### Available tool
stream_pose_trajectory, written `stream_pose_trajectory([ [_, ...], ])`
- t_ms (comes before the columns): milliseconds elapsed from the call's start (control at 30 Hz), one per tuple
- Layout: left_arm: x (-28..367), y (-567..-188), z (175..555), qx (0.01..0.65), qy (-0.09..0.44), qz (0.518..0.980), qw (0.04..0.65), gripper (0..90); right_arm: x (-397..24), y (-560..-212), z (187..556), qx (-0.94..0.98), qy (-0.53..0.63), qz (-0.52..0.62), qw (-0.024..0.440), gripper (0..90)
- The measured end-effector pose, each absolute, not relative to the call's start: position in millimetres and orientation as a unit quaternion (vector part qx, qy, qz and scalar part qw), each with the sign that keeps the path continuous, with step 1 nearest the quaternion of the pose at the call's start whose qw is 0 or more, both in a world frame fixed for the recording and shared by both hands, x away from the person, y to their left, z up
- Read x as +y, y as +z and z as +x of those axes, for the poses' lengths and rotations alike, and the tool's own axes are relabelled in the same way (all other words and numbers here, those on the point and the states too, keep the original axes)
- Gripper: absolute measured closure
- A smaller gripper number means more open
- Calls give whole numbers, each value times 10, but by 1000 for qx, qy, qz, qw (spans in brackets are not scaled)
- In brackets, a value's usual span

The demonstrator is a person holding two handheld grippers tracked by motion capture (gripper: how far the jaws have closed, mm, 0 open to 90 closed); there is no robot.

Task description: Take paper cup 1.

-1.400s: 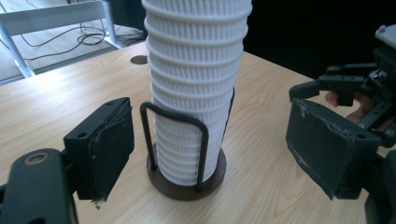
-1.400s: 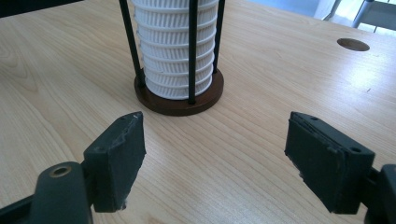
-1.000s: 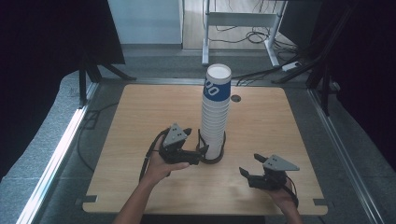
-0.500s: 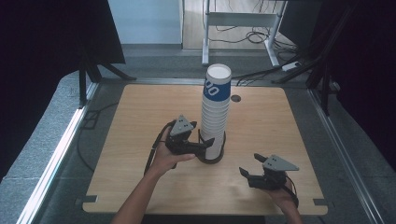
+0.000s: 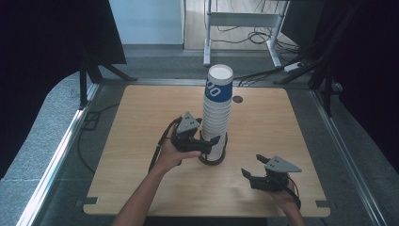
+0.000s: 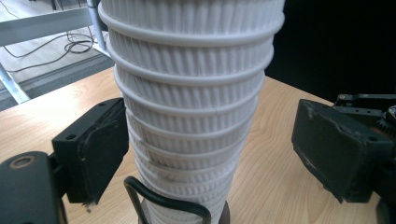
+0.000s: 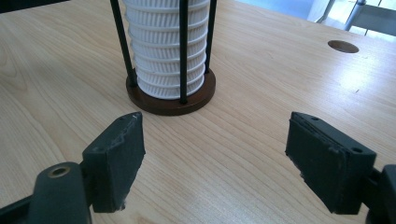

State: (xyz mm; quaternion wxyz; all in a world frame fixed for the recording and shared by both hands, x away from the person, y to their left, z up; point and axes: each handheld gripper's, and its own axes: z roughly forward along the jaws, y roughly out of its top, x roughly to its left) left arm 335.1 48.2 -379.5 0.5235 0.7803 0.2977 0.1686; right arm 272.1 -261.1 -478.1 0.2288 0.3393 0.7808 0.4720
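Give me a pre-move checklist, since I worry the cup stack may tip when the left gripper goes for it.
1. Stack of white paper cups upright in its holder: ok.
2. Holder base flat on the wooden table: ok.
3. Left gripper straddles the stack; its jaws have just been opening, one pad against the cups, the other clear: not ok for a grip.
4. Right gripper open, nothing between its jaws, apart from the holder: ok.
5. Cups free to lift out: cannot tell.

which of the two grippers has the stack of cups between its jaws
The left gripper: its black jaws flank the tall stack of white ribbed paper cups, having just been opening. The right gripper sits apart, open over bare wood.
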Motion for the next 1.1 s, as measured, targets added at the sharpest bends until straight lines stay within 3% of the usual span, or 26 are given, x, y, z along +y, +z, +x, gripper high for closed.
stream_pose_trajectory([
  [567, 328, -3867, 3591, 309, 166, 781, 516, 105, -2615, -4787, 2724, 778, 471, 343, 235, 199],
  [1100, 285, -3895, 3610, 308, 172, 786, 508, 124, -2623, -4745, 2716, 759, 506, 349, 211, 198],
])
